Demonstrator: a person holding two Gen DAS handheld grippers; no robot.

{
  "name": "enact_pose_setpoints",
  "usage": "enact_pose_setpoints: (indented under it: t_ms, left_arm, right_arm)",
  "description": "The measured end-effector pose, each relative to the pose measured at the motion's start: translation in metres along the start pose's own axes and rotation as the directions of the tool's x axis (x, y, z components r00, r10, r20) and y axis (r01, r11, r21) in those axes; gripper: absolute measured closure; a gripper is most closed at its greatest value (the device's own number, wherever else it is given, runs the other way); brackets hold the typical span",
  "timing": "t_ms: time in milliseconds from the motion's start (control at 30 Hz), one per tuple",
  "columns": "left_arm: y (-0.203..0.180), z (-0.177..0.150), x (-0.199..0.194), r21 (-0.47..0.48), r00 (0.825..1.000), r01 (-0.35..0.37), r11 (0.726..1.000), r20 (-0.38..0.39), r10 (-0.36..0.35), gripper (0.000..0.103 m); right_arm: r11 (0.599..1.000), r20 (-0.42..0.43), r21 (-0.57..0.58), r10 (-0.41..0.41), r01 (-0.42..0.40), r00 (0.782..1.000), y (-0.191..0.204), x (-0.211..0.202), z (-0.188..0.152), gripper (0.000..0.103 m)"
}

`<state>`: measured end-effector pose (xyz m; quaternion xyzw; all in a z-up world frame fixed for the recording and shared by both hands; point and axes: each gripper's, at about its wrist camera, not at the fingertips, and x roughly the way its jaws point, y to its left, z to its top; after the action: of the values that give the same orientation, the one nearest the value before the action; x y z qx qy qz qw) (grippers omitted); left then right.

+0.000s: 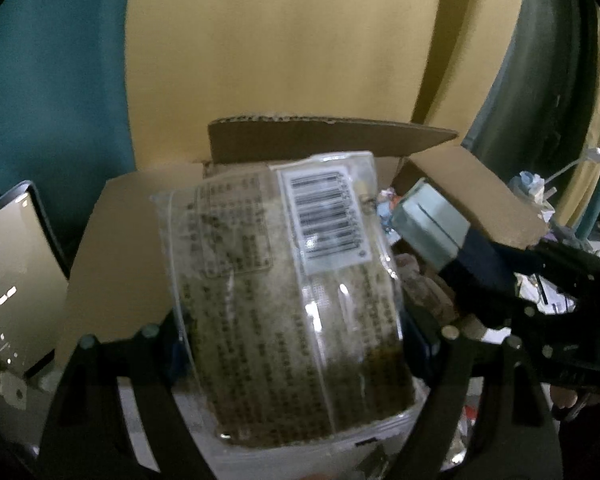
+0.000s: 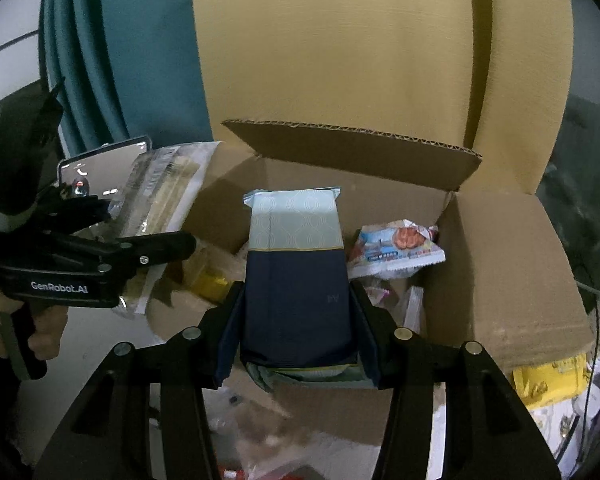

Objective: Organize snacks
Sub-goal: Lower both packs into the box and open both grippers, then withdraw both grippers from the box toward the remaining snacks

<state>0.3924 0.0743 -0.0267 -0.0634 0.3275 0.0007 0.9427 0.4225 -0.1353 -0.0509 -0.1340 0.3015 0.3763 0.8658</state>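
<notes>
Left gripper is clamping a clear barcoded snack pack, holding it over the cardboard box's left flap; right gripper is gripping a navy-and-mint pouch upright at the box's front edge; a red-and-white snack packet is lying inside, near the right wall.

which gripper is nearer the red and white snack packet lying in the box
Right. The right gripper, shut on the navy pouch, hangs over the cardboard box just beside the packet; the left gripper, holding a clear packet, sits outside the box's left flap.
</notes>
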Motion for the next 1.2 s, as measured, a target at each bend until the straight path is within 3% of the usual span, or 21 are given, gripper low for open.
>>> enact_pose_setpoints:
  t_ms: [133,300,533,900,933,1033,1200]
  left_arm:
    - [0.001,0.010,0.016,0.013,1.000,0.009,1.000,-0.011,-0.009,0.019]
    - [0.011,0.022,0.030,-0.045,1.000,0.018,0.999,-0.014,-0.019,0.013]
    - [0.025,0.037,0.029,-0.097,0.999,0.024,0.995,0.036,-0.021,0.009]
    - [0.041,0.029,0.006,-0.104,0.998,0.007,0.995,0.068,0.000,0.009]
    - [0.042,0.029,0.003,-0.104,0.997,0.004,0.995,0.073,0.004,0.009]
    - [0.047,0.027,-0.010,-0.108,0.996,-0.006,0.994,0.091,0.016,0.009]
    - [0.050,0.021,-0.029,-0.116,0.994,-0.011,0.993,0.111,0.024,0.009]
  right_arm:
    - [1.000,-0.001,0.021,-0.003,0.003,1.000,-0.008,0.012,0.005,0.050]
    - [0.999,-0.014,0.043,-0.009,0.009,1.000,-0.015,0.027,0.009,0.050]
    - [0.994,-0.034,0.108,-0.025,0.028,0.999,-0.029,0.049,0.019,0.050]
    - [0.986,-0.010,0.165,-0.016,0.017,1.000,-0.025,0.062,0.043,0.050]
    - [0.986,-0.012,0.162,-0.023,0.025,1.000,-0.022,0.062,0.046,0.049]
    - [0.988,-0.013,0.154,-0.020,0.022,1.000,-0.014,0.060,0.049,0.025]
    - [0.993,-0.020,0.115,-0.019,0.021,1.000,0.002,0.049,0.048,0.023]
